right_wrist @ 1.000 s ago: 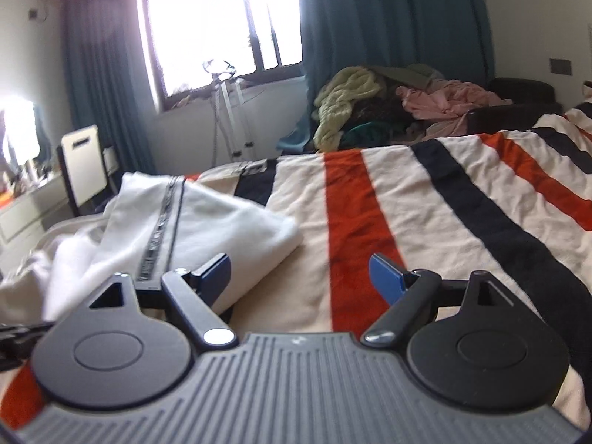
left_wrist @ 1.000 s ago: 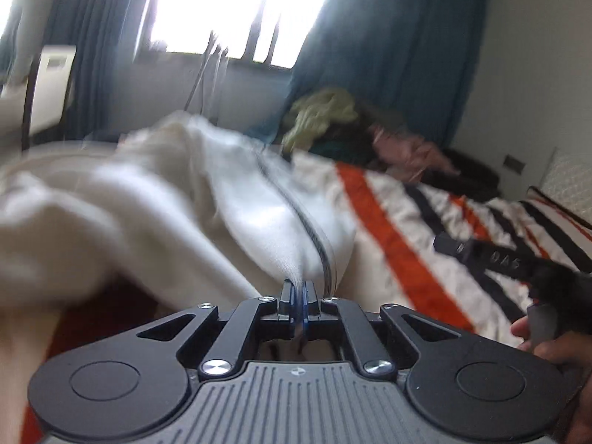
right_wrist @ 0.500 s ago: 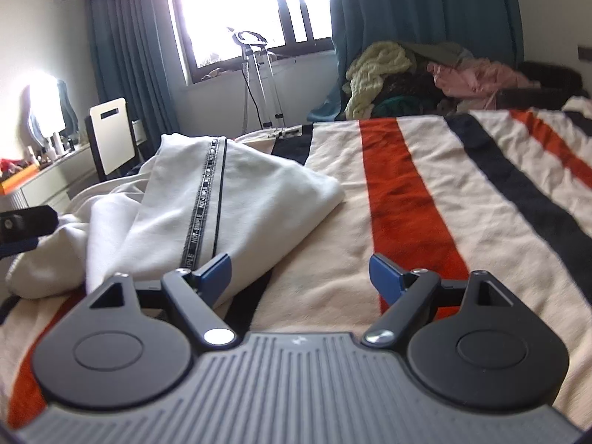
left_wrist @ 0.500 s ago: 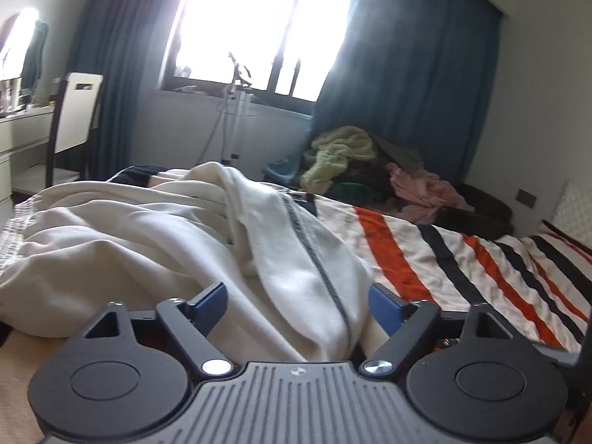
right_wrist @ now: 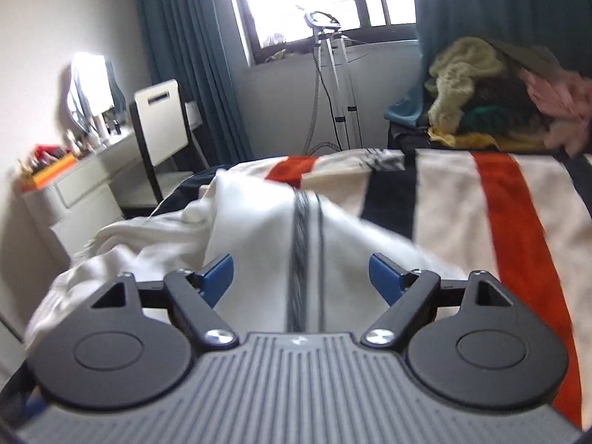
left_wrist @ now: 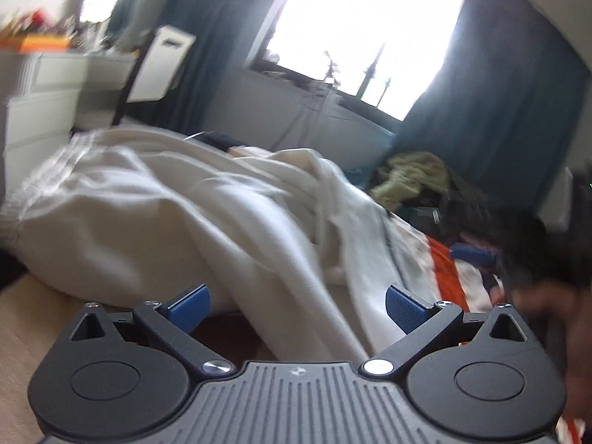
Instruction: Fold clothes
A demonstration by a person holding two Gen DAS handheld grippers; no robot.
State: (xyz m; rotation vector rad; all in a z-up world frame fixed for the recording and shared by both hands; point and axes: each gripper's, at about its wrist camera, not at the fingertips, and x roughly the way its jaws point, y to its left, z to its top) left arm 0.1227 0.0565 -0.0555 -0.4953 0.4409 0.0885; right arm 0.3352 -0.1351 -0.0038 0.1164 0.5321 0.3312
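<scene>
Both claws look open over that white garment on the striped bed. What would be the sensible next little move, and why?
Probably close the right gripper on the white garment: its dark trim stripe lies between the open jaws. The left gripper, jaws opening, grips nothing, so the garment lies loose on the bedspread.

The white garment (right_wrist: 259, 244) lies in a loose, rumpled heap on the bed (right_wrist: 458, 199), toward the bed's left side and reaching its far left corner. The cloth is cream-white and soft-looking, gathered into thick folds and ridges rather than spread flat (left_wrist: 207, 222). One panel sits on top, smoother than the rest, with a dark beaded band and a thin dark line running side by side along its length (a trim or a placket, too blurred to tell). Its right edge rests on the striped bedcover.
</scene>
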